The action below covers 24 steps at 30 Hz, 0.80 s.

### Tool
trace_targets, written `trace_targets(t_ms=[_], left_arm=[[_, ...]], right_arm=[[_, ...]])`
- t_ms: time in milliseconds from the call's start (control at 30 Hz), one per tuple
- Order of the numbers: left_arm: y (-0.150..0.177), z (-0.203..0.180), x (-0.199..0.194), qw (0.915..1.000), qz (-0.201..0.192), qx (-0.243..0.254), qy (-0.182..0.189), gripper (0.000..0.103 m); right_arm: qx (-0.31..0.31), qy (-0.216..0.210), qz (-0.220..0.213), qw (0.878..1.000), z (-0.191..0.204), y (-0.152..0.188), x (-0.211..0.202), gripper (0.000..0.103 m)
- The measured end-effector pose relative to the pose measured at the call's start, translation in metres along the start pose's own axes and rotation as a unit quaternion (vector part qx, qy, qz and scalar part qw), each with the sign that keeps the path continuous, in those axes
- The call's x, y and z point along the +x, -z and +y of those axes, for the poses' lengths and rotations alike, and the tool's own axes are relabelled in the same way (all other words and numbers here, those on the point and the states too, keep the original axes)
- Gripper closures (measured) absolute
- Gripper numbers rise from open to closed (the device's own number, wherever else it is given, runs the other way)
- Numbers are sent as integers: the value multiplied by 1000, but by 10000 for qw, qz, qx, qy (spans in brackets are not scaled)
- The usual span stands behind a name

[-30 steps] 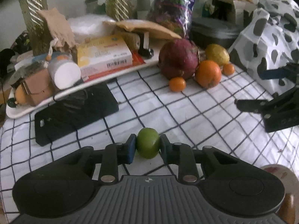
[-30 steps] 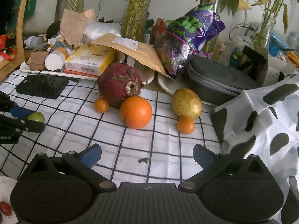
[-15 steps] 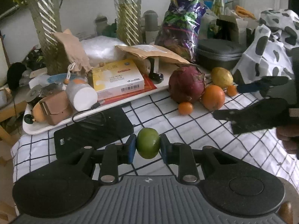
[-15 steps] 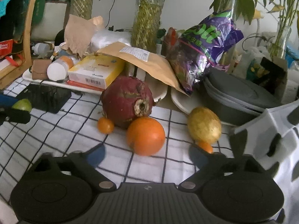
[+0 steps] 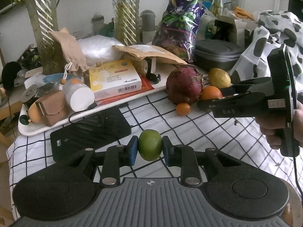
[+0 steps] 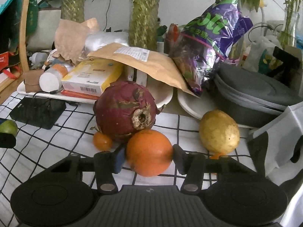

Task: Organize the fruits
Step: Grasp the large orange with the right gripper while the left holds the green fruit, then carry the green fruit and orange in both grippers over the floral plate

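My left gripper [image 5: 150, 150] is shut on a small green fruit [image 5: 150, 144] and holds it above the checked cloth. My right gripper [image 6: 148, 157] has its fingers on both sides of a large orange [image 6: 149, 152]; the pads touch or nearly touch it and the orange rests on the cloth. Behind it sit a dark red dragon fruit [image 6: 125, 113], a small orange fruit [image 6: 102, 141] and a yellow fruit [image 6: 219, 131]. Another small orange fruit [image 6: 215, 155] peeks out behind the right finger. The right gripper also shows in the left wrist view [image 5: 210, 99], at the orange [image 5: 210, 92].
A white tray [image 5: 62, 122] of boxes, a bottle and pouches lies at the back left. A black power bank [image 5: 90, 130] with a cable lies on the cloth. A grey case [image 6: 253, 94], a purple bag [image 6: 212, 43], vases and a cow-print cloth [image 5: 274, 30] crowd the back and right.
My right gripper moved forward to the large orange and narrowed around it. My left gripper lifted and drew back with the green fruit.
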<state>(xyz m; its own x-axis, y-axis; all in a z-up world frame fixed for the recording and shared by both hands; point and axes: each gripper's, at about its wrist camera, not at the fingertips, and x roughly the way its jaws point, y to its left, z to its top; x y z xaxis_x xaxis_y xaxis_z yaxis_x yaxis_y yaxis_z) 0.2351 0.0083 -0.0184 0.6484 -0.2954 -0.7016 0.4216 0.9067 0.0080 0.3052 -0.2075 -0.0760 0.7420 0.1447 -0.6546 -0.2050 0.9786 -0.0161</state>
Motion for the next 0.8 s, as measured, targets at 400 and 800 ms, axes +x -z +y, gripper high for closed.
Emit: trace_targets(t_ms=[400,800], left_arm=[[-1,-10,-11,9996,44,-155,231,76],[15,-25,-33,9986,110,-201,479,76]], right_arm=[[118,-35,-60,9999,-7,5,-27,50],[-4,-458,-143,9988,7,15,-83,50]])
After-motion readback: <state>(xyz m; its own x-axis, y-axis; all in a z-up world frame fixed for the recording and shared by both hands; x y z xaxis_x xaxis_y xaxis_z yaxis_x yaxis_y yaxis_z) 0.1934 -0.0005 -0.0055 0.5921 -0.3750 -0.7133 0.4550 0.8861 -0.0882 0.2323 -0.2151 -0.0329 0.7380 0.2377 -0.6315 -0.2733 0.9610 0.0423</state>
